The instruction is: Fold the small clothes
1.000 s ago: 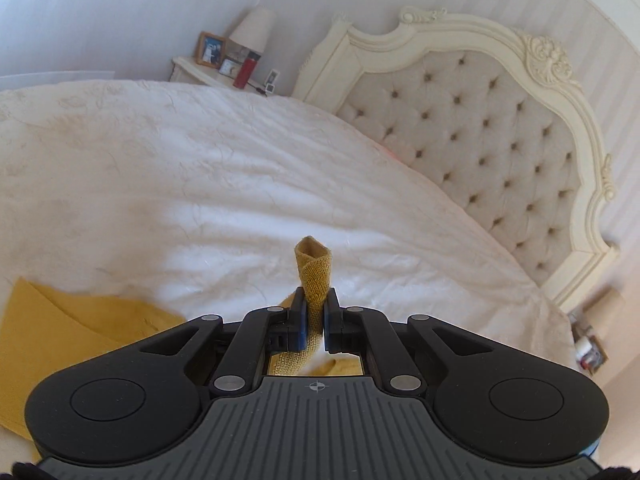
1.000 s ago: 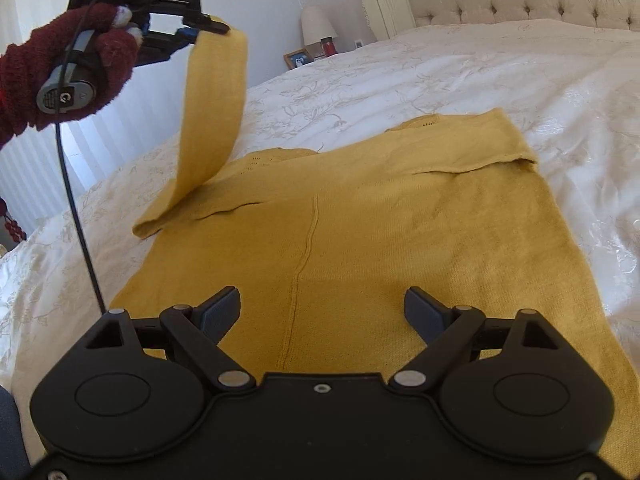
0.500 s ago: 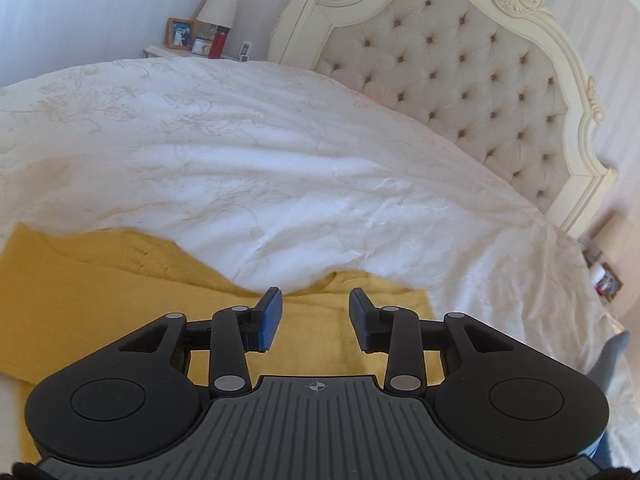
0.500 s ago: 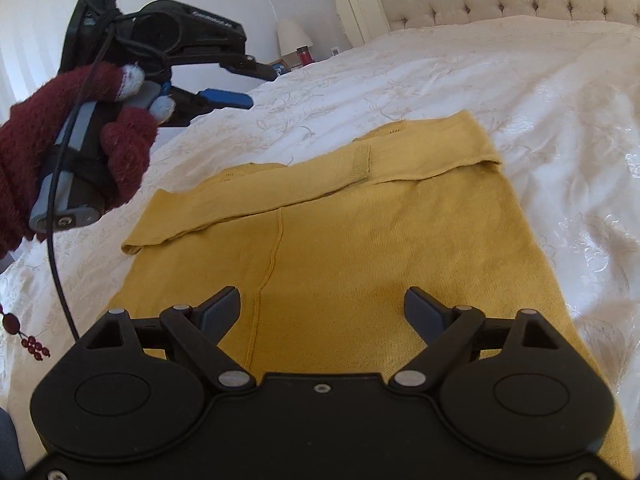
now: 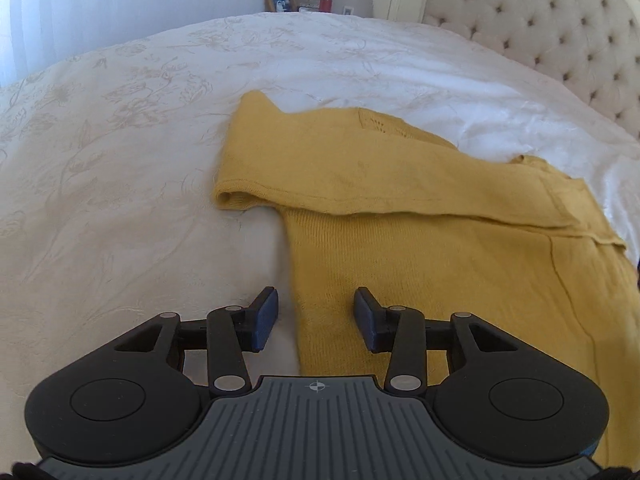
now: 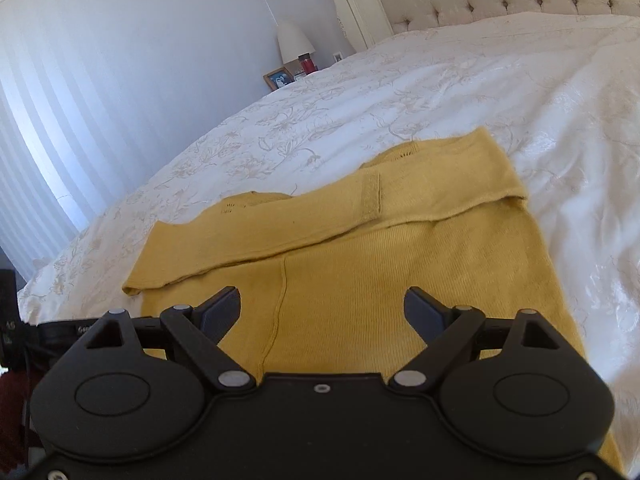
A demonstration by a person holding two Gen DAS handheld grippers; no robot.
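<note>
Jaws: left gripper (image 5: 316,312) has just been opening, pads parted, nothing pinched; the side edge of the yellow sweater (image 5: 420,248) lies under the gap but is not pressed. Right gripper (image 6: 322,312) spread wide, empty, over the sweater body.

Sweater: flat on the white bedspread (image 5: 120,160). Both sleeves lie folded across the chest; in the right wrist view the cuff (image 6: 370,196) sits at about 12 o'clock from the jaws, the centre seam running toward 6 o'clock. In the left view the folded shoulder sticks out at 10 o'clock from the body edge. Nightstand clutter and headboard (image 5: 540,20) at 12–2 o'clock, well apart.

Step in hand (judgement): sleeves done; next is likely taking the near part of the body and folding it up over the sleeves.
- Pinch both layers at the side edge, not the top layer alone.
- Grip with both tools at matching points so the fold line runs straight.
- Lift low, carry toward 12 o'clock, avoid dragging the sleeves.

Pose: left gripper pitched steeply down at the sweater's left edge; right gripper tilted down more gently, centred. A dark red knitted sleeve (image 6: 10,412) shows at 8 o'clock in the right view.
</note>
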